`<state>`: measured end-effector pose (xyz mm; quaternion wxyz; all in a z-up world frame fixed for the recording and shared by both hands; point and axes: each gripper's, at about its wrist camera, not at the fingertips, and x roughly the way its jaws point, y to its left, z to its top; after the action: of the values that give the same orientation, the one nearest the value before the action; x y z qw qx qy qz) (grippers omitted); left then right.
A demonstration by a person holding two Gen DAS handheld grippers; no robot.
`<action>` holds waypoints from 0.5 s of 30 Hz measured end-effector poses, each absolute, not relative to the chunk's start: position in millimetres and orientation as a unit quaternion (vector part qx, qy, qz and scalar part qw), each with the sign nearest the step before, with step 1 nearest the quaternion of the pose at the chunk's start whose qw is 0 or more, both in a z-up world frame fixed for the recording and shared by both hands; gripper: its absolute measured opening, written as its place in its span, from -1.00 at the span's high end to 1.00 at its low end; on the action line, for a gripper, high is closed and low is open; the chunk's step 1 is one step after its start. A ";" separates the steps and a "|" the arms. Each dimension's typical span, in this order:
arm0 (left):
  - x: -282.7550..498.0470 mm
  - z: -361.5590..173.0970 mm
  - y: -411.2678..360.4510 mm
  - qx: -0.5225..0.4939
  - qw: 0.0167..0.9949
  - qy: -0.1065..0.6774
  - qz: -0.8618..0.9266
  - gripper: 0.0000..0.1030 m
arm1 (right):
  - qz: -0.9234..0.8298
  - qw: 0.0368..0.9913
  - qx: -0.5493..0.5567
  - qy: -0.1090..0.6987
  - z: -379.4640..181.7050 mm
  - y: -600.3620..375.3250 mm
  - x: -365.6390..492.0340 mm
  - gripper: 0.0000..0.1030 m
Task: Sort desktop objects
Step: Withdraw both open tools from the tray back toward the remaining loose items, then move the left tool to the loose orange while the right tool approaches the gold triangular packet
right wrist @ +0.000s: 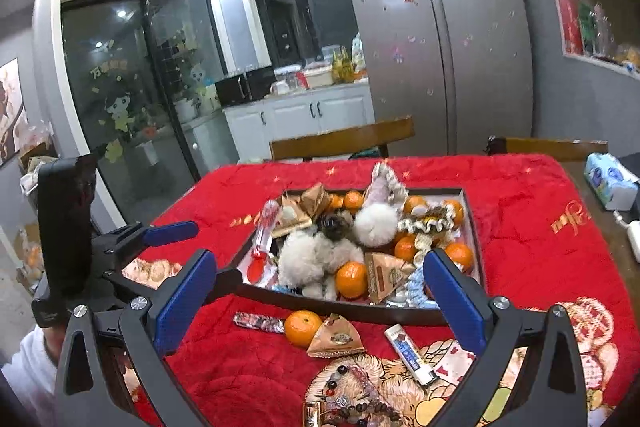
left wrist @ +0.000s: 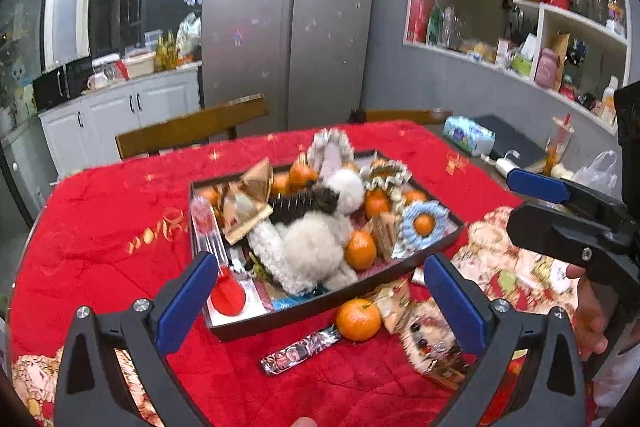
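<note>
A dark rectangular tray point(left wrist: 304, 311) point(right wrist: 320, 301) sits mid-table on the red cloth, heaped with a white fluffy toy point(left wrist: 308, 247) point(right wrist: 316, 259), several oranges, triangular snack packs, scrunchies and a red-tipped tube point(left wrist: 226, 291). On the cloth in front of it lie one orange point(left wrist: 358, 319) point(right wrist: 302, 327), a foil stick point(left wrist: 300, 349) point(right wrist: 258, 321), a triangular pack point(right wrist: 336, 337), a white lighter point(right wrist: 410, 353) and a bead bracelet point(right wrist: 356, 395). My left gripper point(left wrist: 320, 303) is open and empty above the tray's near edge. My right gripper point(right wrist: 320, 299) is open and empty, also before the tray.
Wooden chairs point(left wrist: 192, 129) stand behind the table. A tissue pack point(left wrist: 468, 135) point(right wrist: 610, 181), a dark laptop point(left wrist: 512, 139), a drink cup point(left wrist: 558, 143) and a plastic bag point(left wrist: 598, 173) lie at the right. A fridge point(left wrist: 288, 19) and shelves stand behind.
</note>
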<state>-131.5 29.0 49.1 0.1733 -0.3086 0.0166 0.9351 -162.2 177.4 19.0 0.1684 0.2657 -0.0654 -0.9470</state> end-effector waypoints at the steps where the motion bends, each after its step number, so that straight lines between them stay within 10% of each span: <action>1: -136.1 42.7 30.5 -0.316 0.175 0.020 0.932 -1.00 | -0.945 0.170 0.273 -0.065 13.0 177.0 -165.7 -1.00; 15: -171.1 -16.0 50.2 -0.368 0.209 0.054 0.904 -1.00 | -0.911 0.184 0.360 -0.076 -52.0 185.6 -202.5 -0.99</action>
<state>-171.1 50.2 -16.0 0.2094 -0.3677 0.0544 0.9044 -202.5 185.6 -52.0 0.1842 0.3603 -0.0758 -0.9113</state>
